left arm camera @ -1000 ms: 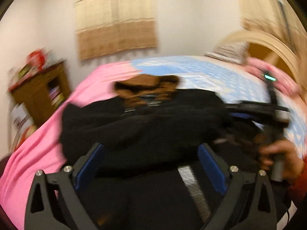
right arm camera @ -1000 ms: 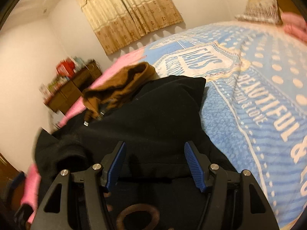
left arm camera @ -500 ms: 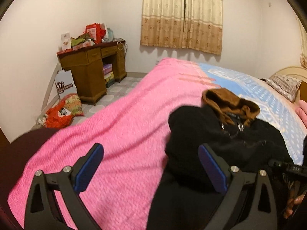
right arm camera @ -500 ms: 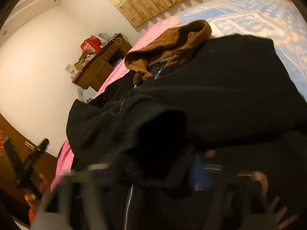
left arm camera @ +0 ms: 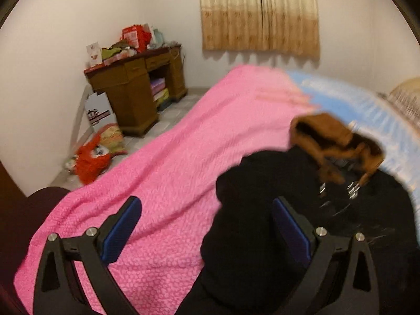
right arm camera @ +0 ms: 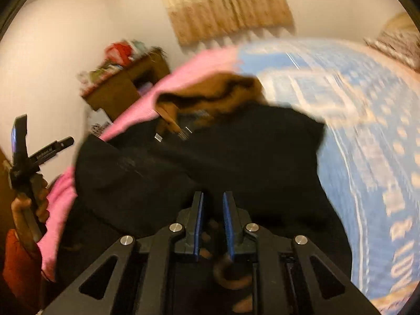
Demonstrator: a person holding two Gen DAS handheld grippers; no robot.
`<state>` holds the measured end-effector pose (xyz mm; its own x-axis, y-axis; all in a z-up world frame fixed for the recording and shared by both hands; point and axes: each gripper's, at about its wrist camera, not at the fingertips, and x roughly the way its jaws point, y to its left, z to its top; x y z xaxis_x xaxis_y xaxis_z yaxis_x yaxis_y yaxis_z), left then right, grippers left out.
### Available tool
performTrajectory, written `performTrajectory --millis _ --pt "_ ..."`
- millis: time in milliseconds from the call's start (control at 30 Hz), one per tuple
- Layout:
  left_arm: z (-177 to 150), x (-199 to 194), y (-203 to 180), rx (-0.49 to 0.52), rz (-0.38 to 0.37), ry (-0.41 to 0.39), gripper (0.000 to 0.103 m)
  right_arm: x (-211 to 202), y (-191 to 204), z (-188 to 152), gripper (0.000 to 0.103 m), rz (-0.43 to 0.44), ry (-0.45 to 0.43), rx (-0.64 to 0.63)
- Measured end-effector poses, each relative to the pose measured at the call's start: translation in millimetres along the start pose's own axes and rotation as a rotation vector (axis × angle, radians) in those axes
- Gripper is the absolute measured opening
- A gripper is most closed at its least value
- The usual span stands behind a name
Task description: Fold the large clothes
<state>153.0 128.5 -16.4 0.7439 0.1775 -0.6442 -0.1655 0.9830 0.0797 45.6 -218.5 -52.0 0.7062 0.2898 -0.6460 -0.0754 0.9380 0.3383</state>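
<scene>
The right gripper point(right arm camera: 212, 204) pointed down over the black jacket point(right arm camera: 236, 157), its blue pads point(right arm camera: 227, 218) drawn near to each other with only a narrow slot left, and the jaws were closing; dark cloth filled the view between and beyond the fingers, but blur and shadow left it unclear whether the pads were pressing any fabric. The jacket lay spread on the bed, its brown hood point(right arm camera: 218, 94) at about twelve o'clock from the right gripper, resting where the pink blanket point(right arm camera: 183, 73) met the blue printed bedcover point(right arm camera: 367, 131), which ran off toward three o'clock. At nine o'clock in the right wrist view a hand point(right arm camera: 29, 204) gripped the handle of the left gripper point(right arm camera: 19, 141), held up clear of the bed beside the jacket's edge. In the left wrist view the left gripper point(left arm camera: 207, 225) stood wide open with nothing between its fingers point(left arm camera: 123, 225); the finger at seven o'clock hung over the pink blanket point(left arm camera: 170, 170) and the one at five o'clock over the black jacket point(left arm camera: 262, 223), without visible contact. The brown hood point(left arm camera: 333, 136) sat at two o'clock there. A wooden desk point(left arm camera: 134, 86) piled with clutter stood at eleven o'clock, and a beige curtain point(left arm camera: 260, 13) hung at twelve.
</scene>
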Motion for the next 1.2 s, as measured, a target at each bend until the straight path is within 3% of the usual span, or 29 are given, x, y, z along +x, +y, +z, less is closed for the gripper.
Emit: performTrajectory --millis 133,167,267,300,400,500,533,567,600,633,767,833,933,1000,1033,1067,1100,1200 --pt "-12 5 14 -0.058 -0.07 0.014 0.101 -11 -11 -2 0.017 0.159 -0.068 0.138" --pt "-13 3 19 -0.066 -0.073 0.005 0.101 -15 -12 -1 0.022 0.207 -0.091 0.158" --pt "-12 -7 36 -0.096 -0.084 -0.035 0.101 -20 -8 -3 0.102 0.345 -0.132 0.225" --pt "-10 -10 40 -0.108 -0.087 -0.045 0.101 -17 -7 -3 0.102 0.359 -0.136 0.248" --pt "-3 -14 50 -0.13 -0.09 -0.053 0.101 12 -3 2 0.102 0.327 -0.037 0.263" --pt "4 -16 50 -0.112 -0.08 -0.058 0.101 50 21 1 0.099 0.323 0.074 0.191" --pt "7 -18 49 -0.101 -0.064 -0.069 0.101 62 30 -1 0.091 0.286 0.108 0.159" --pt "8 -19 48 -0.098 -0.055 -0.075 0.101 73 39 -2 0.047 0.242 0.144 0.125" --pt "12 -21 50 -0.1 -0.046 -0.084 0.101 82 46 -4 0.026 0.211 0.183 0.101" --pt "15 -22 52 -0.107 -0.046 -0.089 0.101 83 52 -1 0.025 0.196 0.186 0.082" --pt "27 -25 60 -0.14 -0.054 -0.106 0.101 29 81 26 0.019 0.145 0.009 -0.111" --pt "30 -23 58 -0.146 -0.046 -0.106 0.102 10 81 34 0.019 0.09 -0.026 -0.162" --pt "31 -17 42 -0.126 -0.06 -0.091 0.101 5 65 32 0.019 0.005 -0.008 -0.191" --pt "25 -7 20 -0.093 -0.045 -0.067 0.102 24 46 22 0.019 0.033 0.065 -0.135" --pt "22 -3 14 -0.085 -0.042 -0.055 0.102 37 40 14 0.019 0.016 0.101 -0.124" --pt "15 10 -2 -0.052 -0.029 -0.026 0.102 54 36 2 0.019 -0.056 0.136 -0.146" --pt "10 18 -11 -0.025 0.001 -0.01 0.102 62 31 -4 0.02 -0.076 0.144 -0.151" --pt "-17 53 -31 0.041 0.143 0.029 0.102 64 21 -11 0.02 -0.029 0.08 -0.092"
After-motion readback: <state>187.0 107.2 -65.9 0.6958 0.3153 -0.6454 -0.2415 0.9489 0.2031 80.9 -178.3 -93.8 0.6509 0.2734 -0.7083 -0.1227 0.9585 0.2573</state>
